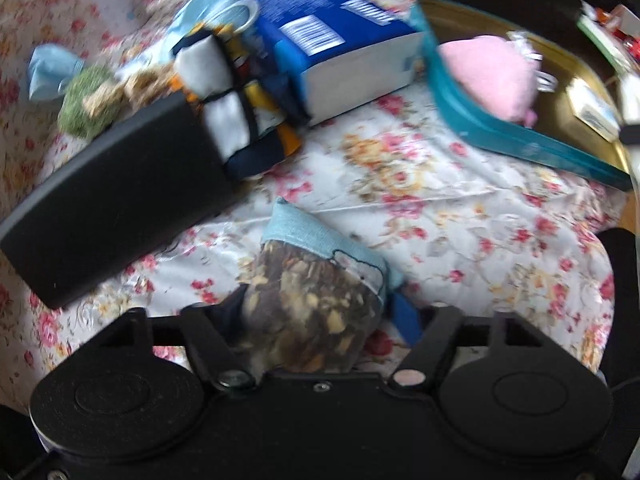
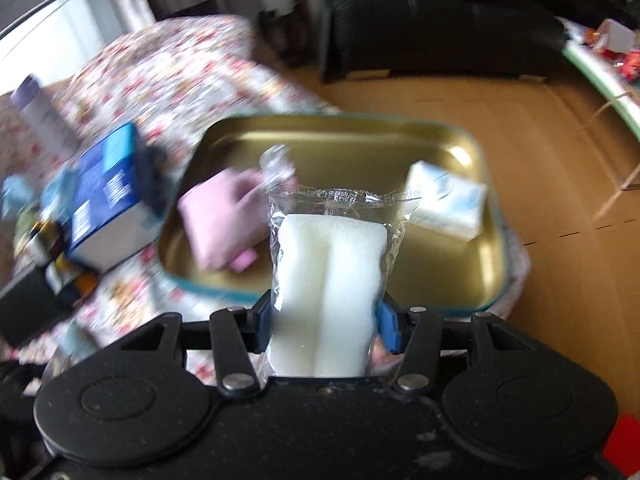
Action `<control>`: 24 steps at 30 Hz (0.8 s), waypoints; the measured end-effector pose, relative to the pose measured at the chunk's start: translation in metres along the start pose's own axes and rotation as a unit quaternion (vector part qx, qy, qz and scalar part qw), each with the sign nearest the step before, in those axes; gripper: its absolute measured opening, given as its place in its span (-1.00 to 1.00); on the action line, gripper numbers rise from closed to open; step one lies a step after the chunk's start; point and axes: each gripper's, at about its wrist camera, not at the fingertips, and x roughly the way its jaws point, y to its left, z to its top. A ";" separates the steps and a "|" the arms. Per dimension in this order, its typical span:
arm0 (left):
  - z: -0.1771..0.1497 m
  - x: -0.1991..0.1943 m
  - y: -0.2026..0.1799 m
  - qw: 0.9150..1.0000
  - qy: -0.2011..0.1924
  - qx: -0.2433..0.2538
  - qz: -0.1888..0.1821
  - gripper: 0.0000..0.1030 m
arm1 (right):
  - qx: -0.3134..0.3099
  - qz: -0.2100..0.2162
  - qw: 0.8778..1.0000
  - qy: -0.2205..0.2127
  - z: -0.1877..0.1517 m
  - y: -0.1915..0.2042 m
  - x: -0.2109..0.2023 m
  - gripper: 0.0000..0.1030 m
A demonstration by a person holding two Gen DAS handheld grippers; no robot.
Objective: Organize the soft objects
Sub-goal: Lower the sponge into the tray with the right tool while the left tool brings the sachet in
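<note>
My left gripper point(image 1: 316, 316) is shut on a clear pouch of dried bits with a light blue cloth top point(image 1: 312, 292), held over the floral cloth. My right gripper point(image 2: 328, 320) is shut on a white sponge in clear wrap point(image 2: 328, 280), held just in front of the gold tin tray with a teal rim point(image 2: 440, 264). In the tray lie a pink soft pad point(image 2: 224, 216) and a small white packet point(image 2: 448, 208). The tray point(image 1: 520, 136) and pink pad point(image 1: 492, 76) also show in the left wrist view.
On the floral cloth point(image 1: 440, 208) lie a blue box point(image 1: 340, 44), a black box point(image 1: 112, 200), a white and navy bundle point(image 1: 236, 116), a green fuzzy ball point(image 1: 88, 104) and a light blue pouch point(image 1: 48, 72). Brown floor point(image 2: 560, 160) lies right of the tray.
</note>
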 end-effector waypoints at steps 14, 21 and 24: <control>0.021 -0.042 -0.044 0.996 -0.056 0.013 -0.074 0.03 | 0.061 -0.021 0.998 -0.024 0.035 -0.064 0.006 -0.02; 0.055 -0.065 -0.062 0.991 -0.083 0.016 -0.099 0.03 | 0.053 -0.035 0.997 -0.049 0.063 -0.065 0.007 -0.02; 0.060 -0.068 -0.069 0.991 -0.088 0.019 -0.103 0.02 | 0.025 -0.055 0.996 -0.061 0.074 -0.059 0.012 -0.02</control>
